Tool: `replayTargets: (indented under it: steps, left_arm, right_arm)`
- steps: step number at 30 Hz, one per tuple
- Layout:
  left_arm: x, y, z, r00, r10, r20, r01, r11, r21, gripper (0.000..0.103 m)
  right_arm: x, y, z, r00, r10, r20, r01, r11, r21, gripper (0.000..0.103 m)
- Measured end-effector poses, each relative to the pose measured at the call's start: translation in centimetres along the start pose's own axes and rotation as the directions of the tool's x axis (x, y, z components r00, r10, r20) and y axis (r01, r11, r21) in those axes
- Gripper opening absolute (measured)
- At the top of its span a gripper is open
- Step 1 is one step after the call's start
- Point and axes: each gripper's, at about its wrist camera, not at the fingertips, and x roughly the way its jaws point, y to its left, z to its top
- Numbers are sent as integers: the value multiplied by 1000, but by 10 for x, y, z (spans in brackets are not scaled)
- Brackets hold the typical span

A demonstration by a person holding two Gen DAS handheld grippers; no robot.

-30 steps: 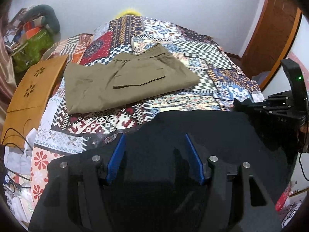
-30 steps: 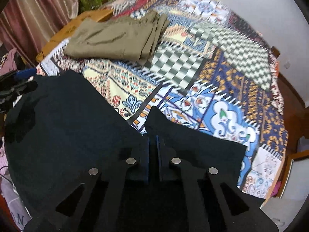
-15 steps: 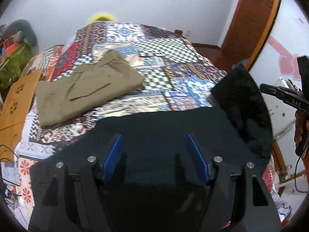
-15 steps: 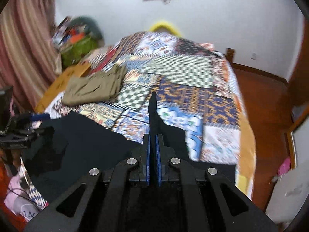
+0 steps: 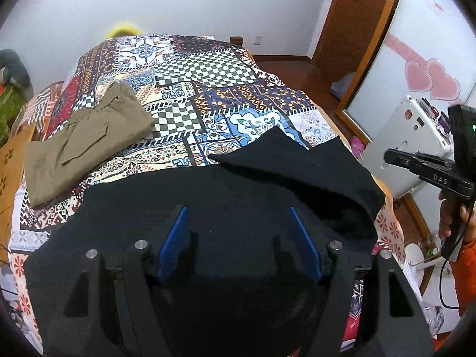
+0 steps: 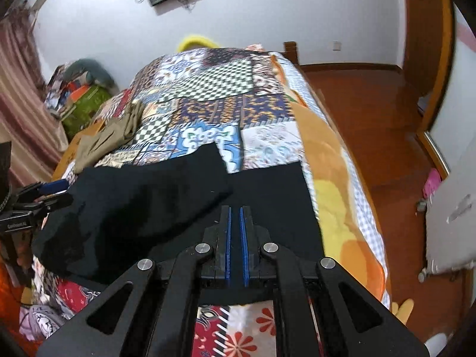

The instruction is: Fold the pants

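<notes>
Black pants (image 5: pixel 244 190) lie at the near edge of the patchwork bed, with one part folded over on the right side (image 5: pixel 312 163). My left gripper (image 5: pixel 239 232) is open above the black cloth, blue pads wide apart. The black pants (image 6: pixel 142 196) also show in the right wrist view. My right gripper (image 6: pixel 235 217) has its pads nearly together with a thin gap, above the flat right part of the pants; no cloth shows between them. It also shows in the left wrist view (image 5: pixel 428 169), off the bed's right side.
Folded khaki pants (image 5: pixel 80 139) lie at the far left of the bed (image 5: pixel 208 71). A wooden board (image 5: pixel 12 160) sits at the left edge. A white appliance (image 5: pixel 407 139) and a door (image 5: pixel 357 23) stand to the right, over wooden floor (image 6: pixel 372 125).
The right gripper has let go of the black cloth and drawn back to the right. The lifted part has dropped folded onto the pants. Both views have swung right.
</notes>
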Motion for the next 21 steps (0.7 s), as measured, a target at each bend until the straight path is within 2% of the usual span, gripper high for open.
replayTargets:
  steps: [1,3,4,5,9,12,16,19,21]
  left_arm:
    - [0,1,0,1000,1,2,-1,1000,-5,69]
    - [0,6,0,1000,5,3,-5,1000,-15,69]
    - [0,10,0,1000,8,3,-8,1000,-21,69]
    - [-1,13,-1,1000,10,3,-10,1000,-26,69]
    - [0,34,-1,1000,25,8,-24,998,-62,69]
    - [2,46,-5,999,34,12,-33,997,-76,69]
    - [9,59,-11,997,78,7,-77,994,-75,69]
    - [14,71,-16,997,78,3,-77,992,-96,69]
    - [16,79,-18,998,70,2,-69,991,-118,69]
  right_arm:
    - [3,8,5,1000,11,-2,-11,1000,-20,11]
    - [9,26,17,999,40,-1,-40,997,-65,26]
    - [10,31,18,999,49,5,-49,995,-84,37]
    - [13,40,21,998,60,8,-59,992,-108,42]
    - [35,86,38,994,109,-31,-113,969,-219,44]
    - [56,112,45,989,120,-86,-140,948,-287,53]
    - [90,147,49,981,61,-182,-135,895,-425,56]
    - [113,161,48,967,-6,-253,-126,857,-500,56]
    - [124,161,48,958,-43,-285,-117,846,-520,56]
